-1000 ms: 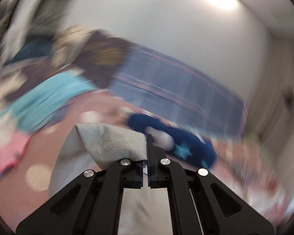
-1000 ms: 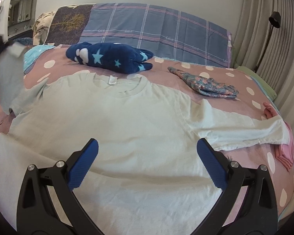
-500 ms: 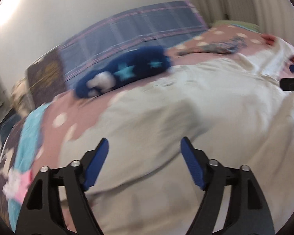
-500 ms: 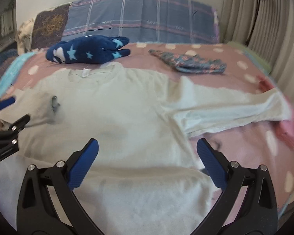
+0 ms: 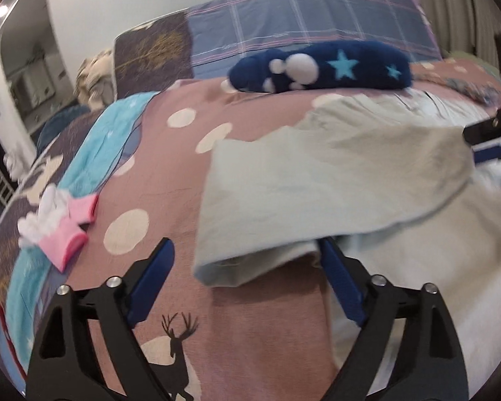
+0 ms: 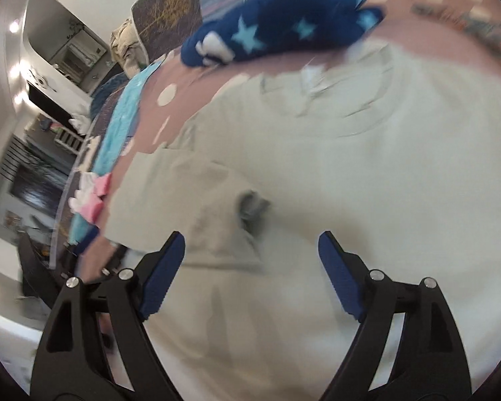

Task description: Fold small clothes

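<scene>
Pale cream cotton T-shirt (image 5: 334, 173) spread on pink polka-dot bed cover (image 5: 170, 180), left sleeve folded in over body; left tool (image 5: 247, 284) wide, jaws just been opening, sleeve edge between them, not pinched; right tool (image 6: 250, 274) wide above shirt body, jaws just been narrowing, gripping nothing; navy star-print plush (image 5: 320, 67) beyond collar
</scene>
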### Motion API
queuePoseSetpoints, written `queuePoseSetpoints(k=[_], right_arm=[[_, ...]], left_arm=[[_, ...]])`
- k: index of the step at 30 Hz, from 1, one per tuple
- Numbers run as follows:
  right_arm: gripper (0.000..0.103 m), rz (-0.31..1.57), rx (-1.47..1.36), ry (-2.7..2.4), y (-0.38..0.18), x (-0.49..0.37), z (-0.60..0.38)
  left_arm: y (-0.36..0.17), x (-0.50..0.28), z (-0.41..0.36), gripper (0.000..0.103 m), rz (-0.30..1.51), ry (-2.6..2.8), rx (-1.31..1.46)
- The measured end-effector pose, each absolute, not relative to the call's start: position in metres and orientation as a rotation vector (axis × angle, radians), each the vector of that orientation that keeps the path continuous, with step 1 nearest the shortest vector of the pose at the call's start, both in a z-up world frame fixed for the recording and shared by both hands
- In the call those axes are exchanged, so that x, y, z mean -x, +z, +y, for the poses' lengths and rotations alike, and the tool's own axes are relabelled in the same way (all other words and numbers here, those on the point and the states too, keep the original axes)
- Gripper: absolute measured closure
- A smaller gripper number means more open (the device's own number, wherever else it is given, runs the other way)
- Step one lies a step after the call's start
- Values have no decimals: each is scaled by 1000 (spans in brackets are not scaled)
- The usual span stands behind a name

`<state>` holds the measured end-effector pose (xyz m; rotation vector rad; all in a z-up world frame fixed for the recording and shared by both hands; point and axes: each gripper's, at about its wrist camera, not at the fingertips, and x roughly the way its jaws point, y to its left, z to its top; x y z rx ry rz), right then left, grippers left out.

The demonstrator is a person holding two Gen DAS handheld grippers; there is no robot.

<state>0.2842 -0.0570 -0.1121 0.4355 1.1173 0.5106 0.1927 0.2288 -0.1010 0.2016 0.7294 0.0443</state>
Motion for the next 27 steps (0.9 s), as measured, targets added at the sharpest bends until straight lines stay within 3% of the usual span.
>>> queuePoseSetpoints(k=[1, 3, 4, 10, 15, 18, 27], right_arm=[[22, 1134, -450, 504, -115, -291, -50], [80, 1108, -397, 470, -108, -295, -37], [100, 1099, -346, 497, -99, -297, -30], [100, 715, -303, 504, 7, -258, -56], [100, 616, -303, 389, 46, -243, -108], [100, 619, -341, 256, 37, -243, -154], [100, 888, -539, 131, -72, -247, -225]], left_arm=[[-100, -194, 233, 13, 729, 42, -173], [-98, -194, 238, 12, 719, 29, -120], [-97, -194, 239, 11, 711, 26, -104], [-93, -193, 225, 6, 678, -75, -80], [-110, -210, 218, 5, 731, 40, -164], [-116, -216, 232, 5, 773, 78, -100], [-112, -204, 226, 5, 751, 57, -143]])
